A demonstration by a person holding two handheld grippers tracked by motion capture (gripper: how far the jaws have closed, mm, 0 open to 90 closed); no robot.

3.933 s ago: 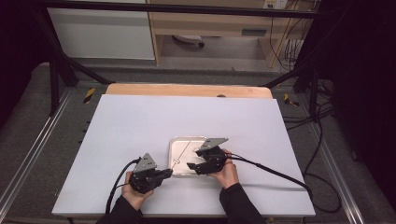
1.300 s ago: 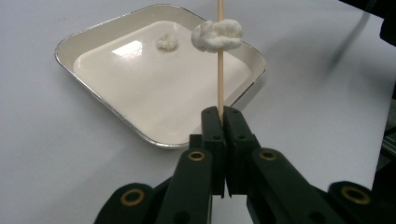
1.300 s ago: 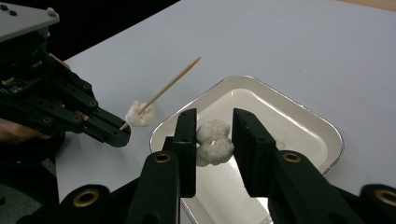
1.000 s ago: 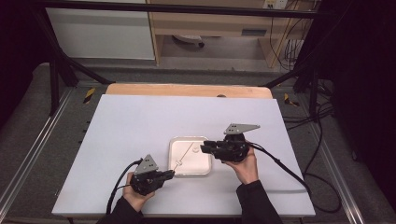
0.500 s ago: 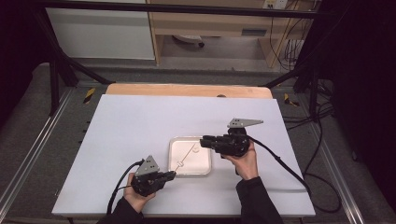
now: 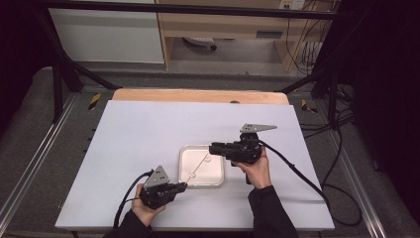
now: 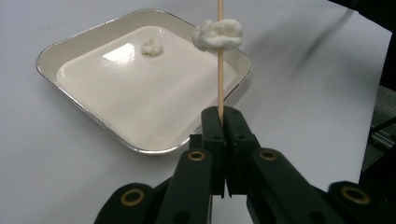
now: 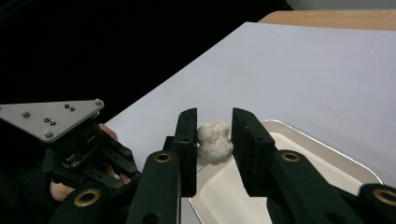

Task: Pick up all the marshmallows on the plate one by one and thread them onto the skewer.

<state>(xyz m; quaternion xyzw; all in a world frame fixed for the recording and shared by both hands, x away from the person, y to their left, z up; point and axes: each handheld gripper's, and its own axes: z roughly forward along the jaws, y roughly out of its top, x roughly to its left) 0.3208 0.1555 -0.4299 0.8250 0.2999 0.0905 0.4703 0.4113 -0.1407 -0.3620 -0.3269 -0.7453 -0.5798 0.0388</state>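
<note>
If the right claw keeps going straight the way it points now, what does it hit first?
Most likely the white lump on the skewer, which sits between the right claw's open jaws. Beyond it lie the tray and the left claw; depth is unclear.

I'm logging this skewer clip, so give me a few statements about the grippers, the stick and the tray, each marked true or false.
1. The left gripper is shut on the thin wooden skewer. True.
2. A white puffy lump is threaded on that skewer. True.
3. The shallow square white tray holds nothing. False: a small white piece lies in it.
4. The right gripper is clamped shut on the lump. False: its jaws stand open on either side of it.
5. The tray sits on a white tabletop. True.
</note>
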